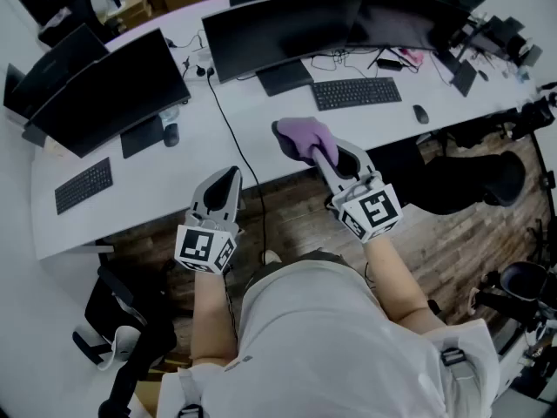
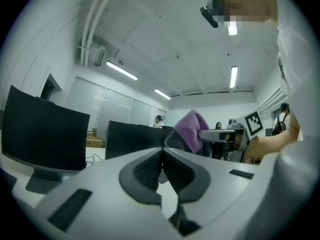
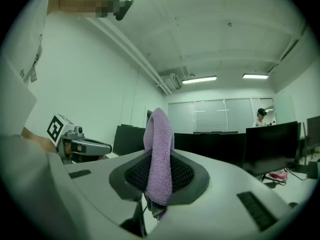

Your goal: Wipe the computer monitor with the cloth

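The purple terry cloth (image 1: 305,139) is soft, light and limp. It folds over itself and will bunch rather than slide, so a pinch on a thick fold suits it, with a loose pad left free to meet the glass. It is clamped in the right hand-held gripper (image 1: 326,159), bulging beyond the jaw tips above the near edge of the white worktop (image 1: 365,129). It is well apart from the dark curved monitor (image 1: 278,29). The left hand-held gripper (image 1: 228,179) is clenched on nothing.
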A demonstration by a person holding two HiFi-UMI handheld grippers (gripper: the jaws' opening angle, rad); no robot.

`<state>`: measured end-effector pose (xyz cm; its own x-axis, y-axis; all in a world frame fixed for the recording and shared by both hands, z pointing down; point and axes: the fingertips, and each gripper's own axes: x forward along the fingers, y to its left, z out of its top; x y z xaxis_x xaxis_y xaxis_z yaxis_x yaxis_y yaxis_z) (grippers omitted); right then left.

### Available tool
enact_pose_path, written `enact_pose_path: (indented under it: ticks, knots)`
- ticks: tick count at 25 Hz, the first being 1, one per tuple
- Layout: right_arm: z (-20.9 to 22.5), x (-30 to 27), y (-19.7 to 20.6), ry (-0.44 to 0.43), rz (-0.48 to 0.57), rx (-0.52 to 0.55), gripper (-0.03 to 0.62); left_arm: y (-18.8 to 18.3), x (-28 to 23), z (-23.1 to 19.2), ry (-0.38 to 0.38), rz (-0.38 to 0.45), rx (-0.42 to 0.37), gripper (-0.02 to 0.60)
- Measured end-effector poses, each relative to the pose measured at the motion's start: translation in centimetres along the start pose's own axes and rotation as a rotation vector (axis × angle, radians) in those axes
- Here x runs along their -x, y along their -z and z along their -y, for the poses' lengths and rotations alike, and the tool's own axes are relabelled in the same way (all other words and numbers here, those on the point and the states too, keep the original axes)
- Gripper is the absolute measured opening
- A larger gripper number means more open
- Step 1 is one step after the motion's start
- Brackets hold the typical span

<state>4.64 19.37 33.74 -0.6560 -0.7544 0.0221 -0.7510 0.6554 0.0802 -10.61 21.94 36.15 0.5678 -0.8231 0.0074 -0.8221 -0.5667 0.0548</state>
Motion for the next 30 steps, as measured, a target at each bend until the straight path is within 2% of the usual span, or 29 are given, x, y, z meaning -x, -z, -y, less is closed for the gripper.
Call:
enact_pose_path:
  ticks: [8,14,22,30]
  knots:
    - [-1.8,-2.6,0.3,0.033,-0.009,0.004,0.067,0.6,1.2,-3.4,0.019,0.001,0.027,0.002]
    - [-0.6,-3.7,0.1,0.083,-0.006,-0.031,0.072,0.6,0.7,-5.0,0.032,0.008,0.038,0.002]
    - [3.9,-6.7,0.3,0.107,0.012,-0.051,0.073,1.2,-2.7,-7.4,0.006,-0.014,0.032,0.003]
    - [10.5,-13.6,1.0,0.034,0.015,-0.052,0.074,0.4,-10.2,-10.9,-0.074,-0.041,0.008,0.003]
